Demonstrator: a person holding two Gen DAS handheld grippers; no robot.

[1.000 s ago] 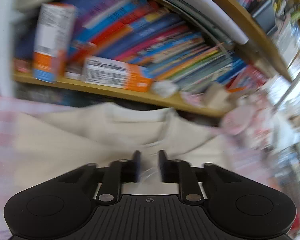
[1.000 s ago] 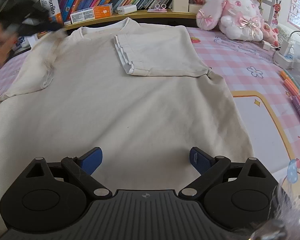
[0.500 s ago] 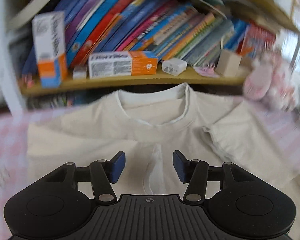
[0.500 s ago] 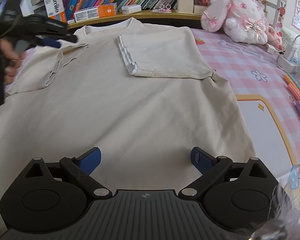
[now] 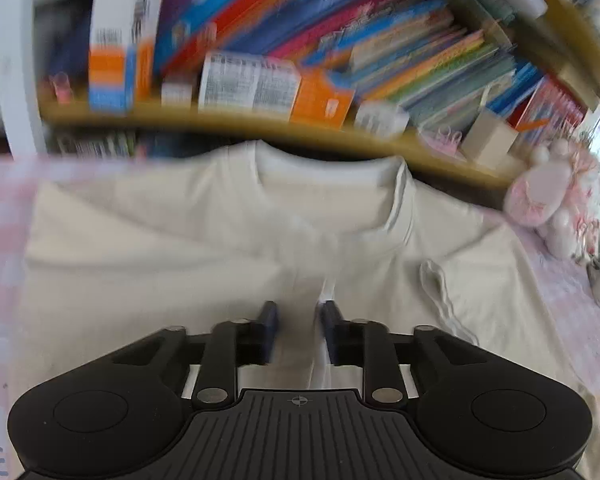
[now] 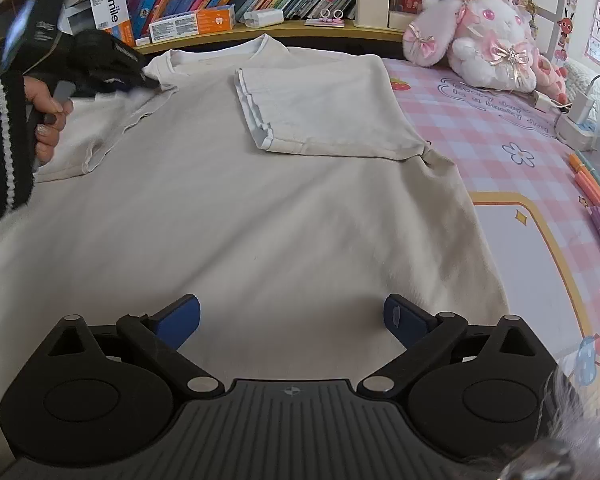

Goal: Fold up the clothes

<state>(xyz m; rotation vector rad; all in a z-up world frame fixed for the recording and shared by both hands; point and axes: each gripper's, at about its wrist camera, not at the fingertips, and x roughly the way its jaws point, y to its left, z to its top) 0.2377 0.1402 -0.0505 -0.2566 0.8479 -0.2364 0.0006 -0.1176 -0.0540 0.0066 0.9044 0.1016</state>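
A cream T-shirt lies flat on the pink checked table, neck toward the bookshelf. Its right sleeve is folded in onto the chest. Its left sleeve is folded inward too. My left gripper hovers over the left sleeve's hem near the collar, jaws narrowed with a small gap, fabric between them; the view is blurred. It also shows in the right wrist view. My right gripper is wide open and empty above the shirt's lower part.
A wooden bookshelf with books and boxes runs along the far edge. A pink plush rabbit sits at the back right. Coloured pens and a white charger lie at the right.
The left gripper opened from shut half a second ago, then narrowed again and shifted a little over the left sleeve. The left sleeve now lies folded inward. The right gripper stayed open and nearly still.
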